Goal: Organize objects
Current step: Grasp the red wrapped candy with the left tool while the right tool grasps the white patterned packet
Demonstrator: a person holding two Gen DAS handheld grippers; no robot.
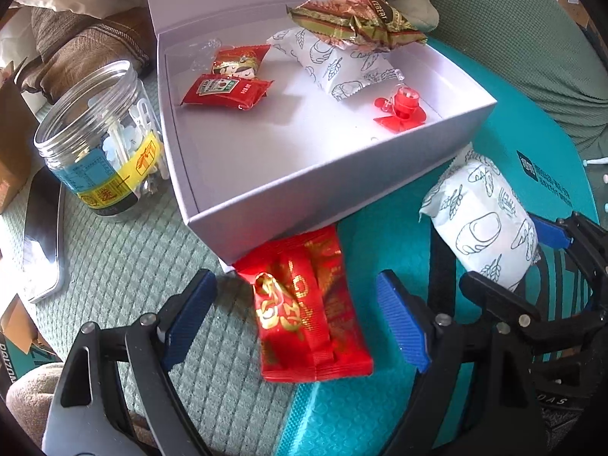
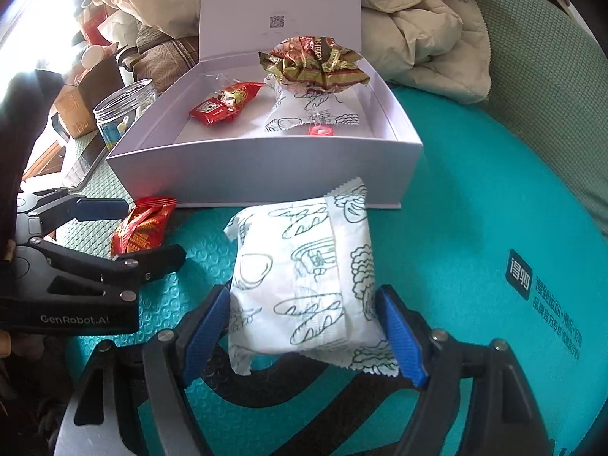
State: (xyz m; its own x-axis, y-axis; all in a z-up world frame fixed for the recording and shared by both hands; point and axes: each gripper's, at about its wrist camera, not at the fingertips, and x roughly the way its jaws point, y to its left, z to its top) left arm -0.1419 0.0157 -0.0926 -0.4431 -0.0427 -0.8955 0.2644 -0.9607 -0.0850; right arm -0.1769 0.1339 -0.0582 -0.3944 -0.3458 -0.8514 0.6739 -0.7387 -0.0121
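The white box (image 1: 334,174) sits open at the teal mat's (image 2: 475,197) back edge, snacks inside; its front wall hides most of them in the right view. Right gripper (image 2: 304,326) pinches a white packet (image 2: 304,285). Left gripper (image 1: 296,319) is spread around a red packet (image 1: 307,311) by the box's front corner, half hidden in the right view. The jar (image 1: 102,144) shows fully only from the left.

Two white bread-print packets (image 1: 482,212) (image 1: 338,64), three red snack packets (image 1: 307,304) (image 1: 228,91) (image 1: 239,61), one gold-foil packet (image 1: 353,17), one red plastic clip (image 1: 402,108), one white box (image 1: 266,197), one clear jar (image 1: 102,140).
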